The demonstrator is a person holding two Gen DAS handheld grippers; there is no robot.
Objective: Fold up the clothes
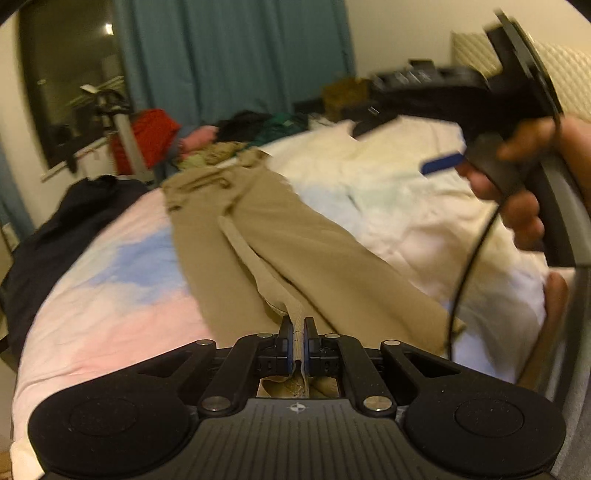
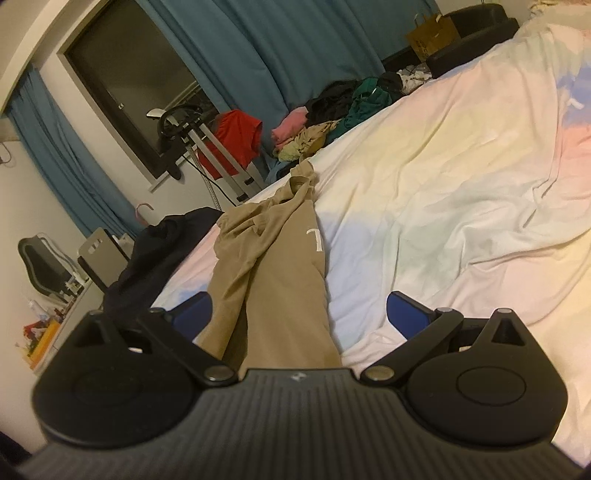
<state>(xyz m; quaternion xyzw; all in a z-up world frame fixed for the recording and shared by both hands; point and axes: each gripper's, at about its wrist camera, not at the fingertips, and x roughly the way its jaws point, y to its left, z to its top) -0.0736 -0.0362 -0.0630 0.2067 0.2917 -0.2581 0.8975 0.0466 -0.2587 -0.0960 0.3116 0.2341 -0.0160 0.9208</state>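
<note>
Left tongs (image 1: 298,332): clamped on a fold of the tan trousers (image 1: 280,236), cloth pinched between the blue pads, hem bunched behind them.
Right tongs (image 2: 299,314): jaws wide apart, one trouser leg running between the blue fingers (image 2: 406,314), not pinched; left view shows them blurred at upper right in the person's hand (image 1: 524,184).
Tan trousers: lie lengthwise on the bed (image 2: 461,177), waist end crumpled at the far side, white mark near the hip.
Containers: brown paper bag (image 2: 432,35) at the far end; contents hidden.
Bed cover: pastel pink, blue and yellow patches, wrinkled.
Clothes pile (image 2: 332,118): green, black, pink and olive items heaped at the far edge beyond the waistband.
Dark garment (image 2: 159,258): draped over the bed's left edge, beside the trousers.
Around: red cloth (image 2: 236,142) on a stand, teal curtains (image 2: 280,51), dark window (image 2: 136,92).
Cut off: trouser cuffs pass under both tool bodies.
</note>
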